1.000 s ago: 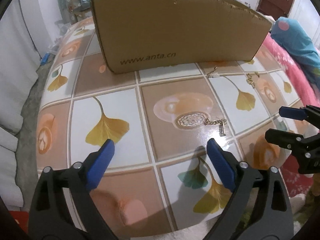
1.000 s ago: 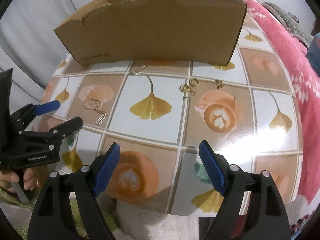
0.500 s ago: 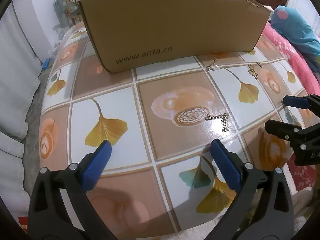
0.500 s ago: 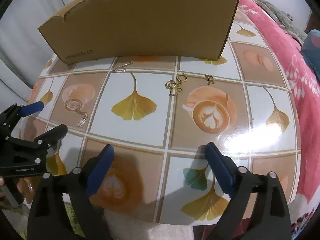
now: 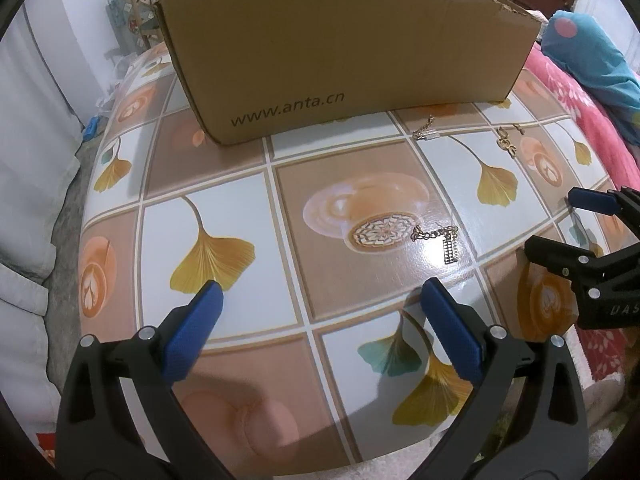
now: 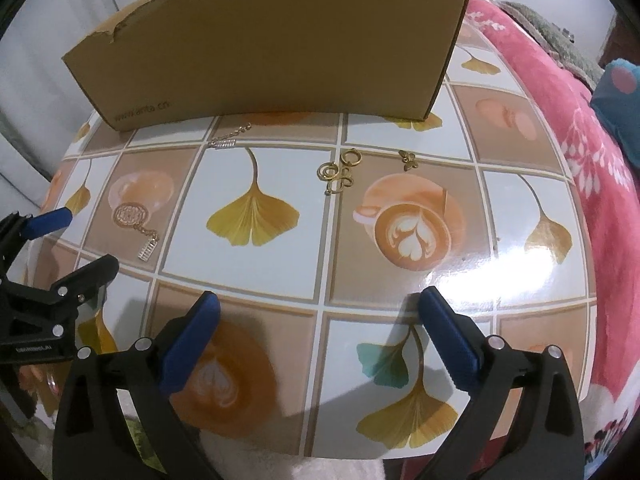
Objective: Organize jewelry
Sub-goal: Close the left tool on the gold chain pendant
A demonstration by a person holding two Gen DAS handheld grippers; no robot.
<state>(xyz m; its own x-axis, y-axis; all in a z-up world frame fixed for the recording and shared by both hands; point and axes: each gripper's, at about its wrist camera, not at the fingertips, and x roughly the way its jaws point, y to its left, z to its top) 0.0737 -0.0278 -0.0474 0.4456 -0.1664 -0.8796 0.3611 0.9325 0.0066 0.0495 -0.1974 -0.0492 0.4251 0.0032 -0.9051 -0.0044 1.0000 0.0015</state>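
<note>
Several small gold jewelry pieces lie on the tiled table. A chain with a bar charm [image 5: 444, 240] [image 6: 147, 242] lies just ahead of my left gripper [image 5: 318, 300], which is open and empty. A second chain [image 5: 426, 130] [image 6: 230, 138] lies by the cardboard box [image 5: 344, 44] [image 6: 272, 40]. Gold rings [image 6: 338, 170] [image 5: 505, 142] and a small butterfly piece [image 6: 408, 160] lie ahead of my right gripper [image 6: 318, 312], open and empty above the table's near part.
The table [image 5: 224, 208] [image 6: 520, 208] has a glossy ginkgo and coffee print. A pink blanket [image 6: 580, 128] and a teal cushion [image 5: 588, 52] lie on the right. White fabric [image 5: 24, 200] lies to the left.
Both grippers have moved forward and lower toward the table; the box and jewelry look nearer. Both stay open and empty.
</note>
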